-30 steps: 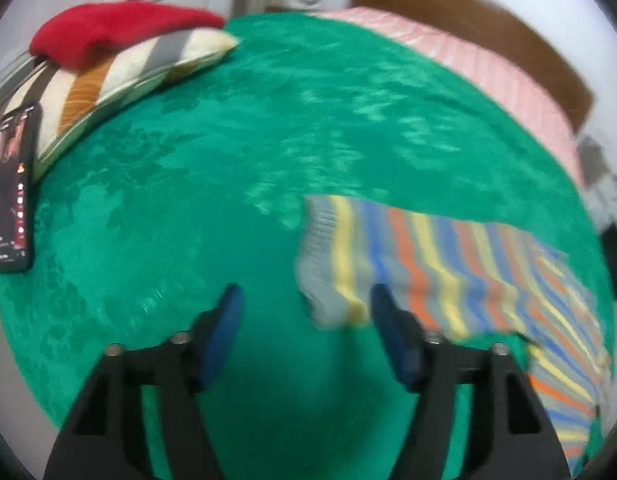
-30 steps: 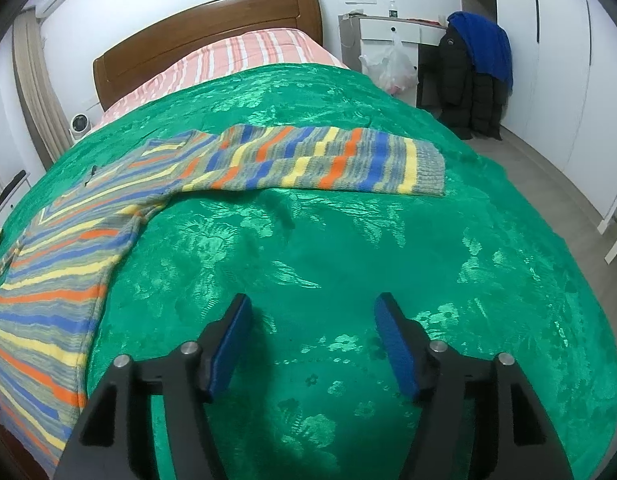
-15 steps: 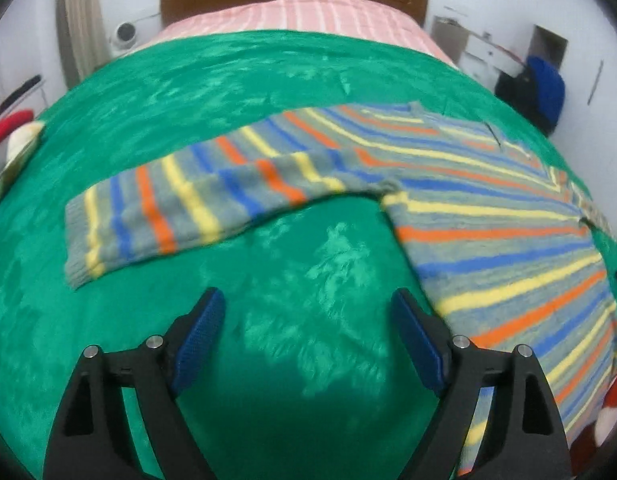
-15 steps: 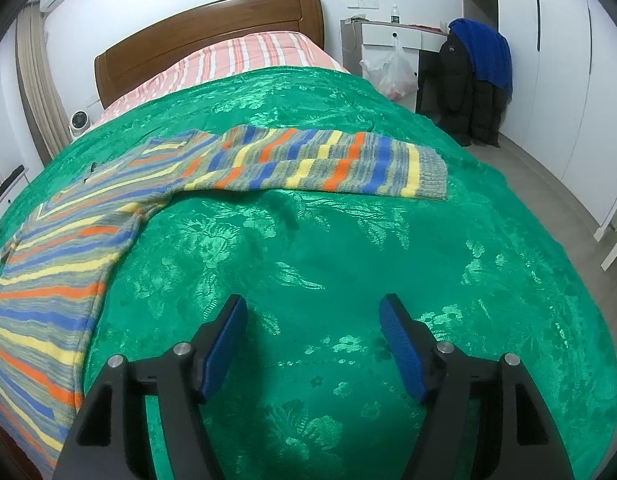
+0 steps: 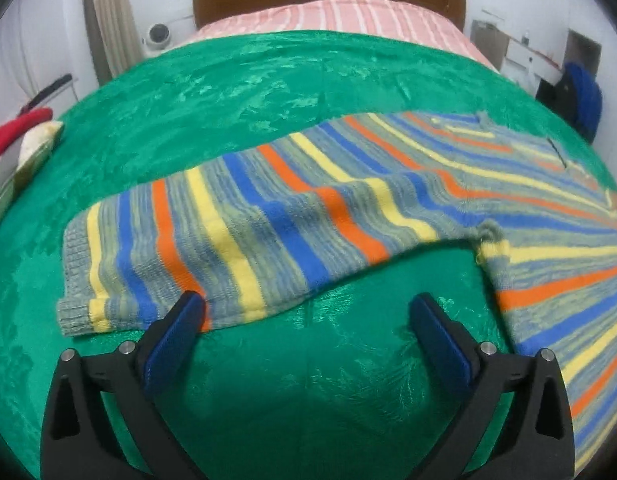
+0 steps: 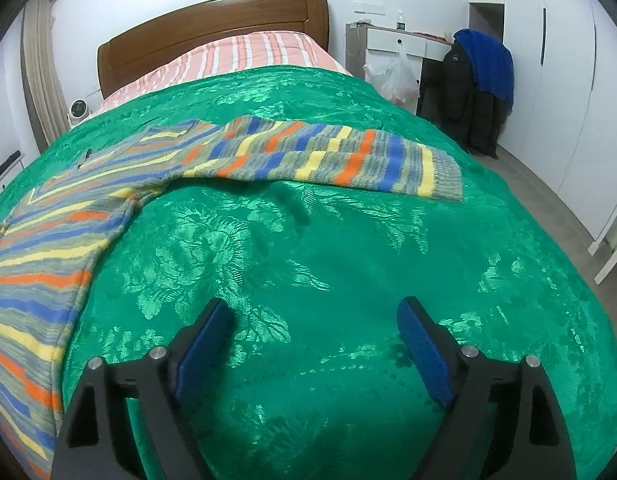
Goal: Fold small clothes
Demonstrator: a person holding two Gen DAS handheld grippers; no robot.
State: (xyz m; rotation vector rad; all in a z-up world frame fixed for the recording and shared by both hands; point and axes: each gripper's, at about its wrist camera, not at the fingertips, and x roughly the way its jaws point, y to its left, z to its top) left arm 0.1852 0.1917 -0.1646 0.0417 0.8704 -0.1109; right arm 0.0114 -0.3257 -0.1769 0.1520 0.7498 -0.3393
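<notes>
Two grippers are hovering over a green bedspread on which a striped sweater is lying spread out flat. In the left wrist view, the left gripper is spreading its jaws wider, with nothing pinched between the blue pads; only bare green fabric is showing in the gap. The sweater's left sleeve is stretching across in front of this gripper, its grey cuff lying toward the left edge of the bed, and the tip of the left-hand finger is overlapping the sleeve's lower edge in the picture, though whether it is touching cannot be told. The sweater's body is fanning out to the right. In the right wrist view, the right gripper is likewise opening its jaws over empty bedspread, gripping nothing, and it is sitting well apart from the other sleeve, which is reaching out toward the right side of the bed with its cuff at the end. Beyond the bedspread a pink striped sheet is meeting a wooden headboard, and a blue garment is hanging over a dark coat near the wall.
</notes>
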